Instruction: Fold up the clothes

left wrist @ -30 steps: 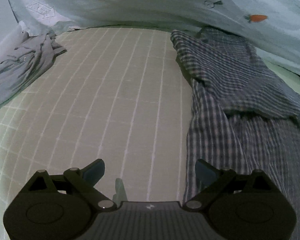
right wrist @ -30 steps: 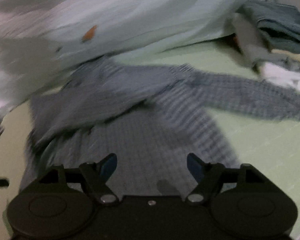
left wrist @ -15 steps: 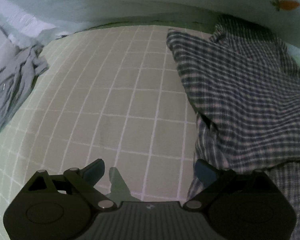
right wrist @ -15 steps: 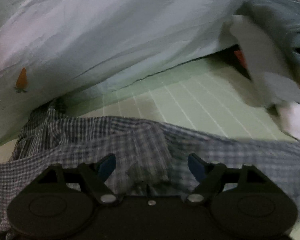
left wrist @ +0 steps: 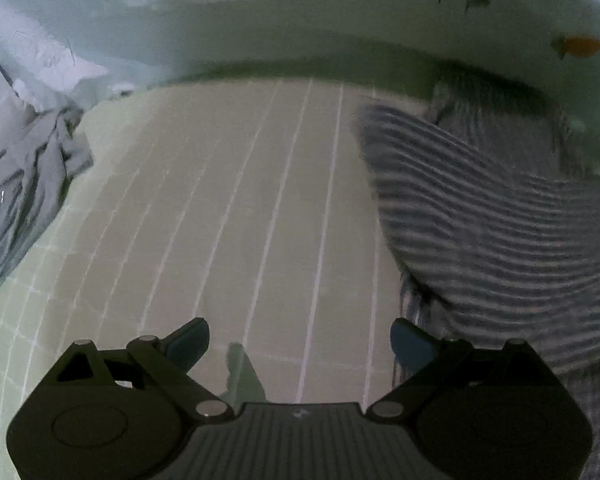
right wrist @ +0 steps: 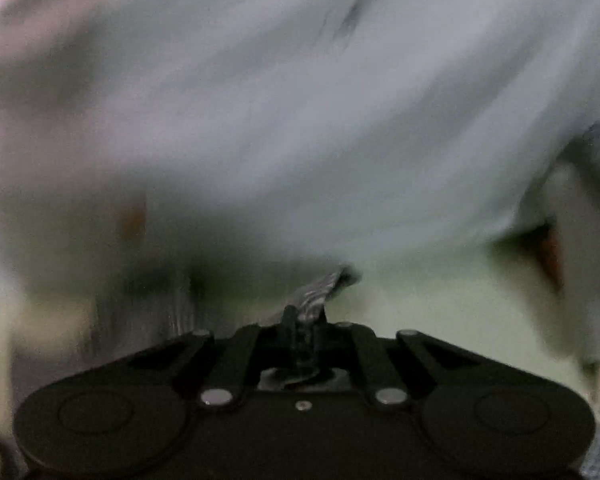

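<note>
One checked shirt (left wrist: 500, 216) lies at three o'clock, one crumpled grey garment (left wrist: 24, 184) at nine o'clock. One pale quilt (left wrist: 300, 20) printed with carrots spans twelve o'clock. Two grippers: left gripper (left wrist: 300, 344), right gripper (right wrist: 304, 320).

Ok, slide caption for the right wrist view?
Right tool shut on the checked shirt, pale bedding blurred behind.

A checked shirt (left wrist: 500, 216) lies right on the gridded sheet (left wrist: 228, 220), crumpled garment (left wrist: 28, 184) left.
</note>
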A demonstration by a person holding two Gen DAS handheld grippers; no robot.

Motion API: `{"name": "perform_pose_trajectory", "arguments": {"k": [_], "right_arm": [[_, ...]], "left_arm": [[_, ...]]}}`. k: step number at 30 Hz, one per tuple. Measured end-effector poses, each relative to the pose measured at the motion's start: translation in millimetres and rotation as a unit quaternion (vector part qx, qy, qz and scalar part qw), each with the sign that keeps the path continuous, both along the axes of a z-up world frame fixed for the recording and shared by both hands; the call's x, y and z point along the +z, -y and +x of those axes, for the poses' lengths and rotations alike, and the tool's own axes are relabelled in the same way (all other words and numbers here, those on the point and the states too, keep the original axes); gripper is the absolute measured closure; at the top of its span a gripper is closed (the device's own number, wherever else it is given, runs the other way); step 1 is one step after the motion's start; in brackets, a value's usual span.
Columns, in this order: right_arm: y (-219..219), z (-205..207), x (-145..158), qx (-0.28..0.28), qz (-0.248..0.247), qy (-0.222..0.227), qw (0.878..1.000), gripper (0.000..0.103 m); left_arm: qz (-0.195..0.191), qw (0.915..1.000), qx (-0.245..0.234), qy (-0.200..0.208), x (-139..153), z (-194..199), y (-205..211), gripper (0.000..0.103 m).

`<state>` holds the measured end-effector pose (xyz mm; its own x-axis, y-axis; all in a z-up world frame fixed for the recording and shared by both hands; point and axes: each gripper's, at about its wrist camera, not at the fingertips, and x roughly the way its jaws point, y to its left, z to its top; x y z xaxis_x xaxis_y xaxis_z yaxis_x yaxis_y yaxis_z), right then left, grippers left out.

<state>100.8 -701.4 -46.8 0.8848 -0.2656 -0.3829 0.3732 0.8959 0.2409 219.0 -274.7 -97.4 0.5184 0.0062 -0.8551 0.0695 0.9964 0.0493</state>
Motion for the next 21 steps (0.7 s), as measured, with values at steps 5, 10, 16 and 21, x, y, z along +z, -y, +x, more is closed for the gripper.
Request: {"name": "perform_pose_trajectory", "arguments": {"k": [5, 10, 16, 21], "right_arm": [[59.9, -6.4, -10.6, -0.129, 0.045, -0.033, 0.990, 0.096], [55.2, -9.0, -23.9, -0.108, 0.038, -0.067, 0.991, 0.095], [63.2, -17.2, -42.0, -0.133, 0.067, -0.079, 0.986, 0.095], [73.0, -16.3, -40.0, -0.134, 0.063, -0.087, 0.985, 0.095]], "left_arm": [[-0.028, 0.9995, -0.011, 0.010, 5.5, 13.8, 3.0, 0.006], [-0.080, 0.9961, -0.033, 0.015, 9.5, 35.8, 15.4, 0.006], [-0.158, 0.9859, -0.054, 0.002, 4.7, 79.2, 36.5, 0.008], [-0.183, 0.9814, -0.050, -0.031, -12.9, 113.8, 51.4, 0.040]]}}
